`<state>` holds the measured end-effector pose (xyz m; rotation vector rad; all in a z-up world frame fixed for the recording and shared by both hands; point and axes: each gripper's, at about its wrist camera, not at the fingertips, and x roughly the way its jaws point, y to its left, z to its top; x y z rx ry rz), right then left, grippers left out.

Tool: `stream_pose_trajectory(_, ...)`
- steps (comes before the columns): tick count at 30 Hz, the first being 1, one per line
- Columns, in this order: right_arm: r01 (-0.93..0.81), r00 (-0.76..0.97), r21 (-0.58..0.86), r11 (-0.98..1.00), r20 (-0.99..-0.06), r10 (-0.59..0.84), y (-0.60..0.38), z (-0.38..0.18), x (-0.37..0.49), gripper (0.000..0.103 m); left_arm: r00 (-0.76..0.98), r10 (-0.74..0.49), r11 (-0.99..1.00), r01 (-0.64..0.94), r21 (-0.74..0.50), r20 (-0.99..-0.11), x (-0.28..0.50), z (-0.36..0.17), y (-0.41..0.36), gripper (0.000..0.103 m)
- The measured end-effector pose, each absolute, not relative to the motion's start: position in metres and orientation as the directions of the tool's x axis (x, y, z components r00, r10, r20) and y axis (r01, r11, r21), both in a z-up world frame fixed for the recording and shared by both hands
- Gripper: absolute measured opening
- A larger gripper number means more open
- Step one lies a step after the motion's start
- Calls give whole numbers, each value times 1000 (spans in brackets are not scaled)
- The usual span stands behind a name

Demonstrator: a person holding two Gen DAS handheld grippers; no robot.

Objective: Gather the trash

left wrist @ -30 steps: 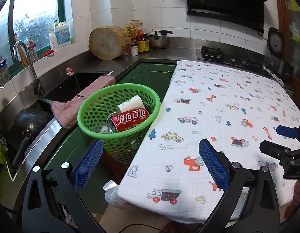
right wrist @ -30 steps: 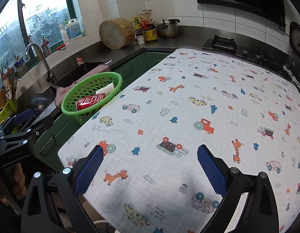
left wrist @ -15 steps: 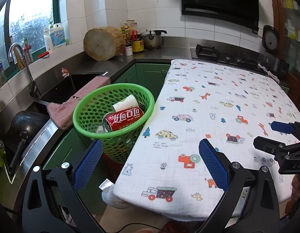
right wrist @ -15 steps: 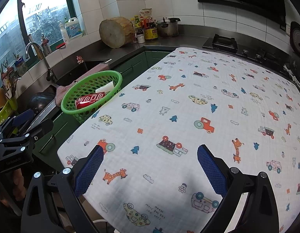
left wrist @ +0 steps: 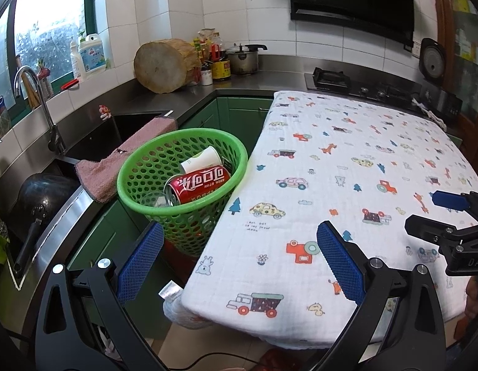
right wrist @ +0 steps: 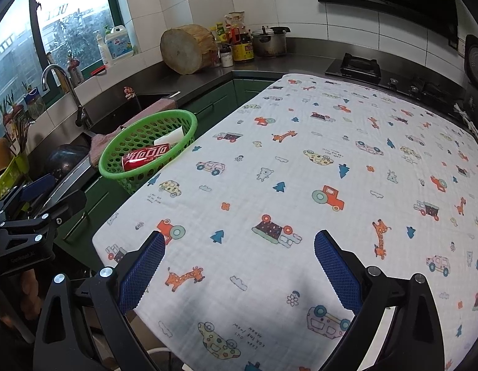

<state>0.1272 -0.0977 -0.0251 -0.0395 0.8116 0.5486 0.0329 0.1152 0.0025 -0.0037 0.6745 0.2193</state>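
Note:
A green perforated basket stands beside the left edge of the cloth-covered table. Inside it lie a red soda can, a white paper cup and a clear piece. My left gripper is open and empty, hovering short of the basket and the table's near corner. Over the table's near edge my right gripper is open with nothing between its blue pads. Each gripper shows at the edge of the other's view.
A sink with a tap and a pink towel lies left of the basket. A black pan sits near the sink. A wooden block, bottles and a pot line the counter; a stove is behind the table.
Both views have drawn back and up slightly from the table; the basket sits a little farther off. Both grippers stay open and empty.

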Motion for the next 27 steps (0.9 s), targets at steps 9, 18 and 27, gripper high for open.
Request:
stream_pose_trajectory(9, -485, 554, 173, 857, -698, 454, -95, -25, 127, 94, 757, 205, 975, -210, 66, -620, 31, 3, 117, 98)
stream_pose_trajectory(18, -487, 554, 171, 857, -698, 454, -95, -25, 127, 94, 753, 212, 974, -218, 68, -623, 32, 1, 119, 98)
stream_pose_trajectory(27, -480, 557, 174, 860, -697, 452, -96, -26, 127, 94, 749, 218, 971, -229, 65, -626, 31, -1, 120, 98)
